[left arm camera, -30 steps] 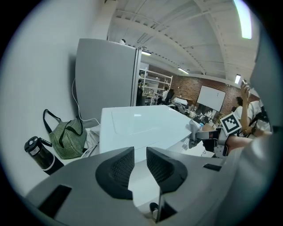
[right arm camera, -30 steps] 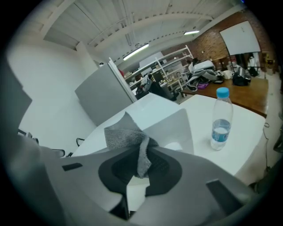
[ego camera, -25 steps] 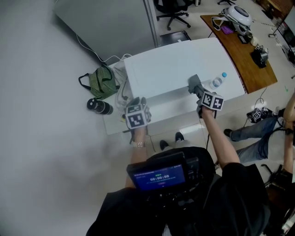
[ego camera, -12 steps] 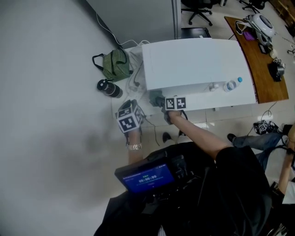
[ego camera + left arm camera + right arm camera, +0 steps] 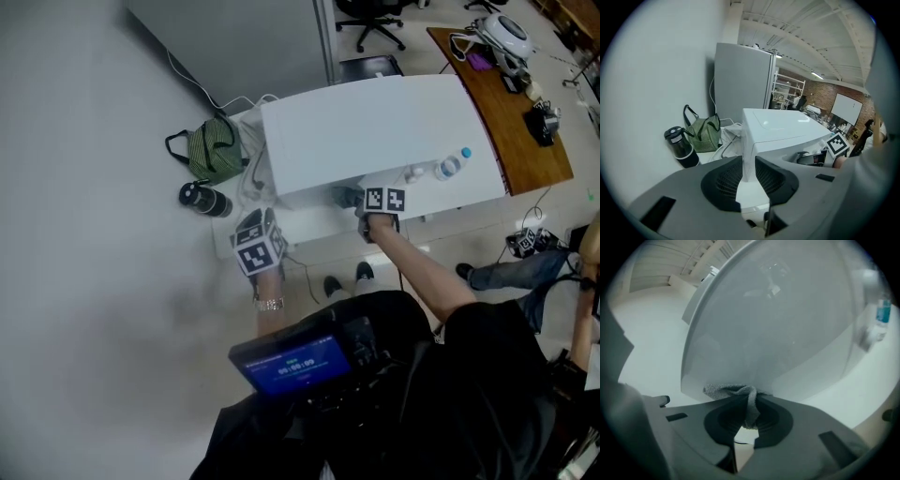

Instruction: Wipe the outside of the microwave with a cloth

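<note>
the right gripper (image 5: 749, 416) is clenching the cloth (image 5: 736, 392) against the microwave (image 5: 375, 131) front at the head view's centre, so wiping is seemingly underway with other faces likely remaining, while the left gripper (image 5: 747, 173) is hanging slightly parted, empty.

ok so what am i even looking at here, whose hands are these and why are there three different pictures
There is no robot here: a person holds a two-jaw gripper in each hand. The head view comes from a camera on their head, looking down. The other two come from cameras riding on each gripper. On the white table stands a white microwave, with a green striped bag and a dark flask on one side and a water bottle on the other. The right gripper pinches a grey cloth against the microwave's near side. The left gripper is empty, its jaws slightly apart.
</note>
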